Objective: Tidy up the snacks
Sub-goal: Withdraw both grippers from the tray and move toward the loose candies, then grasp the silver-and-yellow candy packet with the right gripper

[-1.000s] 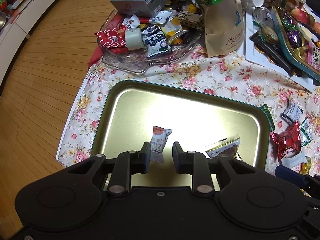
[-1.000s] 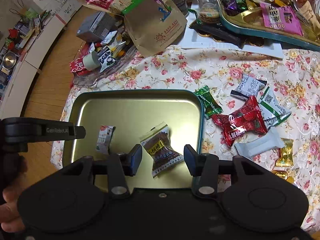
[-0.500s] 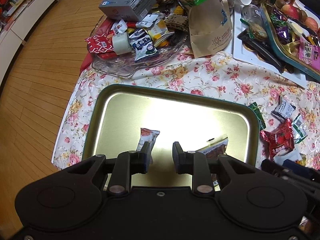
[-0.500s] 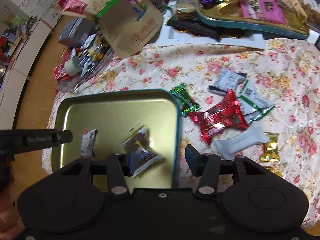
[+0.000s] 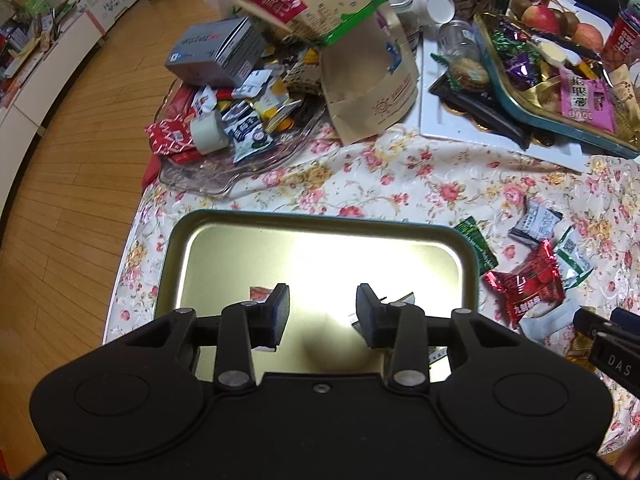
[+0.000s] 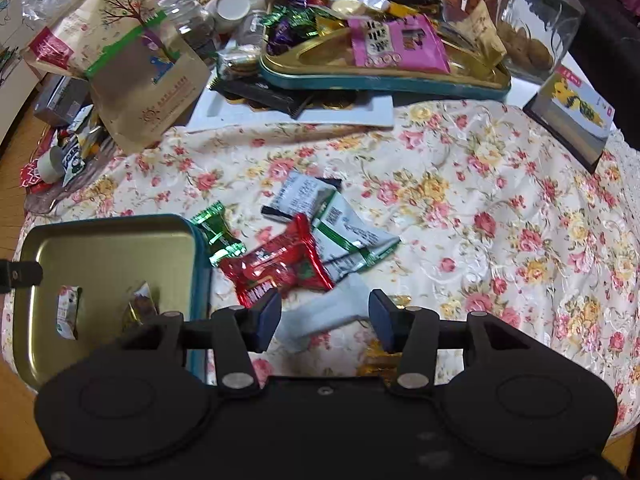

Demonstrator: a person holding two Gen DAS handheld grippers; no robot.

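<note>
Snacks [image 5: 262,294] half-hidden behind tongs [image 5: 322,312], seemingly two

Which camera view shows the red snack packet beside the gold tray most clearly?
The right wrist view: the red snack packet lies nearly whole just ahead of the right gripper, only its near corner hidden. In the left wrist view the packet sits off to the right, smaller, beside the gold tray.

The tray [image 5: 176,248] was glossy gold metal, glaring under the light; beneath it the floral tablecloth [image 6: 500,200] looked like sheened woven cloth; right of the tray a red wrapper [image 6: 280,268] was shiny crinkled foil; behind, a paper bag [image 5: 368,92] was matt brown
</note>
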